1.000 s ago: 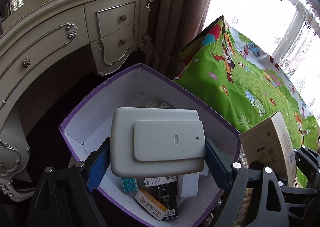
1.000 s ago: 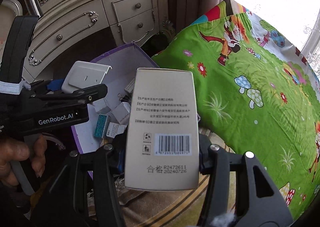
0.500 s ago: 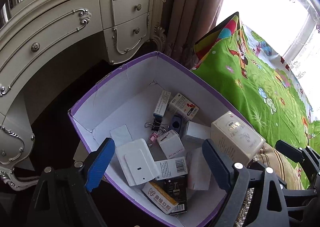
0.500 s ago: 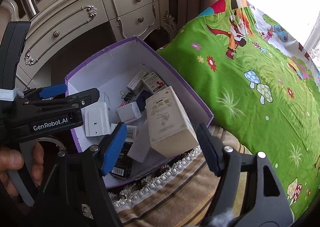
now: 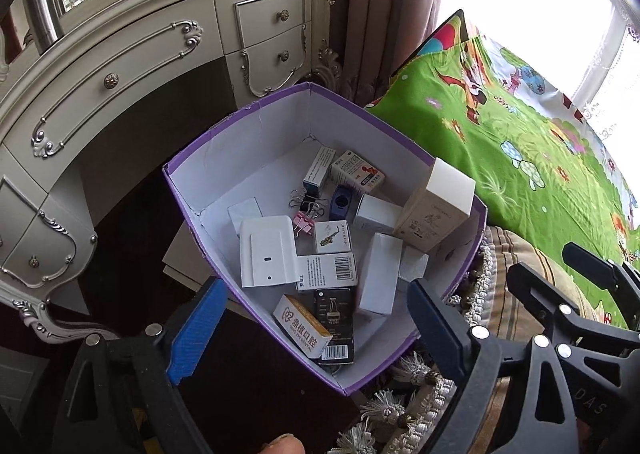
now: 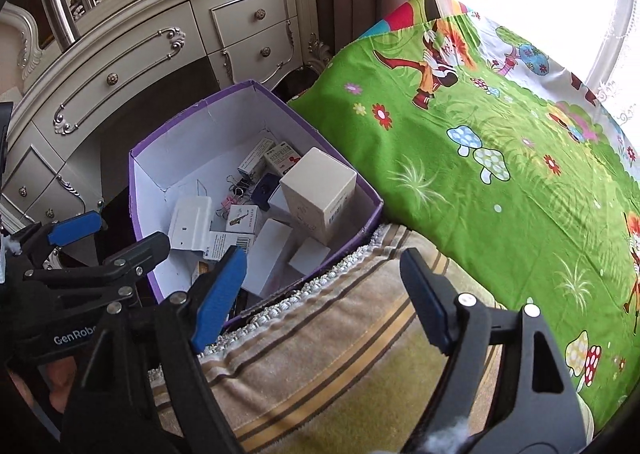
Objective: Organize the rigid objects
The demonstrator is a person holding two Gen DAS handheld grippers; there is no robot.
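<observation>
A purple box [image 5: 248,125] with white inner walls holds several small cartons and binder clips. The flat white plastic device [image 5: 266,250] lies at the box's left side. A tall beige carton [image 5: 436,209] leans against its right wall. My left gripper [image 5: 316,322] hovers over the box's near corner, its jaws opening with nothing between the blue pads. My right gripper [image 6: 324,300] is over the striped cushion beside the purple box [image 6: 160,157], jaws also opening and empty. The beige carton [image 6: 320,193], the white device [image 6: 190,221] and the left gripper [image 6: 112,240] also appear in the right wrist view.
A cream dressing table [image 5: 160,53] with drawers stands behind and left of the box. A green cartoon bedsheet [image 6: 480,153] covers the bed on the right. A striped, fringed cushion [image 6: 340,342] lies against the box's near right side. Curtain and bright window are at the back.
The left gripper let go of the white device and the right let go of the beige carton; both now rest in the box. Both grippers opened wider and drew back.
</observation>
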